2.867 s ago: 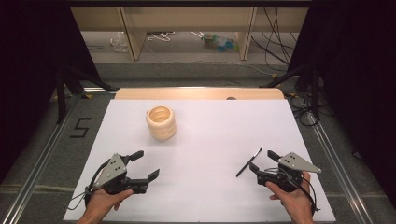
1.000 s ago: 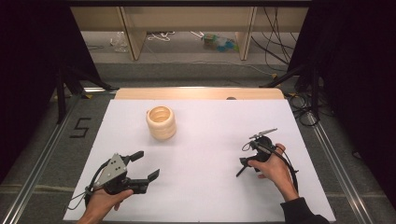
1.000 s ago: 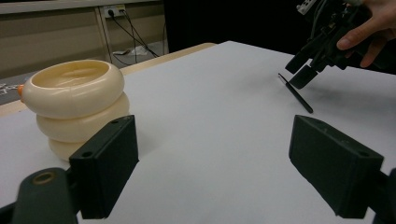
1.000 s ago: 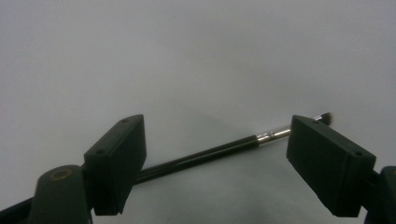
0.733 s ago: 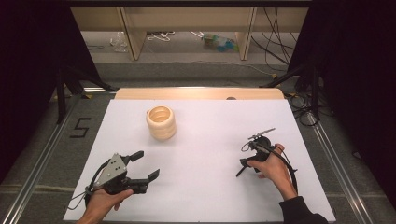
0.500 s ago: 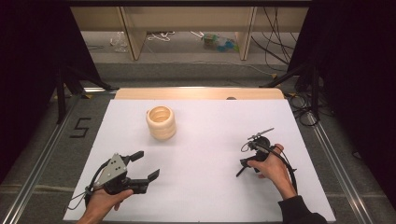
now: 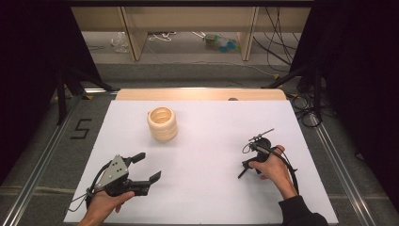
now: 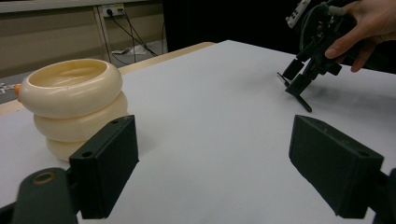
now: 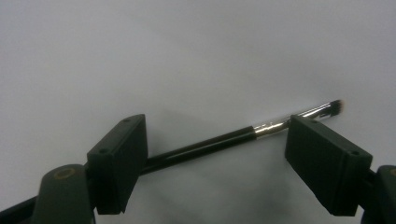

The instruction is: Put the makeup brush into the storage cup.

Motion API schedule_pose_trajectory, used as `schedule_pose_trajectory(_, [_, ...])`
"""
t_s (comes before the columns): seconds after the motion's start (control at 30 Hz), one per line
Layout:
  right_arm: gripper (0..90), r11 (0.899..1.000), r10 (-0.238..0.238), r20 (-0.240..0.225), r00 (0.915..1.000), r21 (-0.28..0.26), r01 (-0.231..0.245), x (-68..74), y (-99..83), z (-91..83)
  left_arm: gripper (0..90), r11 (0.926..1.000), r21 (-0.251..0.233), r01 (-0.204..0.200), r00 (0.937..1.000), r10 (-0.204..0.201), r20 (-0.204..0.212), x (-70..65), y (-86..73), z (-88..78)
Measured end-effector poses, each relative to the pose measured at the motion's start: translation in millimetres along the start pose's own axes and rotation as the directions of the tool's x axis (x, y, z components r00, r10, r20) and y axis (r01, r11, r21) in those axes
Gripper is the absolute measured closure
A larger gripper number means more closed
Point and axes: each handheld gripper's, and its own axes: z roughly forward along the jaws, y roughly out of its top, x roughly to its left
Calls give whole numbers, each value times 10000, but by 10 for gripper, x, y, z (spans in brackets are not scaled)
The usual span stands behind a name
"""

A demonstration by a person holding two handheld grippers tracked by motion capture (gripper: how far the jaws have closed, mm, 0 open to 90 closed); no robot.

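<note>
A thin black brush (image 9: 210, 144) with a silver ferrule lies flat on the white table sheet (image 7: 211, 136). My right gripper (image 9: 222, 161) points down at it, open, with one jaw at each end of the handle and not closed on it. In the high view the right gripper (image 7: 248, 165) is at the right, the brush end (image 7: 241, 173) poking out beneath it. My left gripper (image 7: 149, 165) rests open at the front left, holding nothing. A cream ringed holder (image 7: 162, 123) stands upright at the back left, also ahead of the left gripper (image 8: 219, 163) as the cream holder (image 8: 70, 107).
A wooden strip (image 7: 197, 94) runs along the table's far edge. Metal rails (image 7: 42, 160) flank both sides of the sheet. The middle of the white sheet between the two grippers is bare. Shelving and cables lie on the floor beyond the table.
My right gripper moved forward and tipped down over the brush, which lay beside it before. Over the last second it has hardly shifted. The left gripper has stayed still.
</note>
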Motion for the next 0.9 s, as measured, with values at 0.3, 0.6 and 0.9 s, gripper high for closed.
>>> schedule_pose_trajectory(0.3, [232,9996,-272,135,9995,65,271,-14,7,30,159,10000,-17,-38,10000,38,-1,4,4,-4])
schedule_pose_trajectory(0.6, [302,9987,-411,78,9991,321,409,-27,36,14,159,10000,-35,-37,10000,37,-3,4,5,-4])
schedule_pose_trajectory(0.9, [436,9945,-751,-65,9972,728,754,-62,69,-18,158,10000,-12,-35,10000,35,4,5,2,-4])
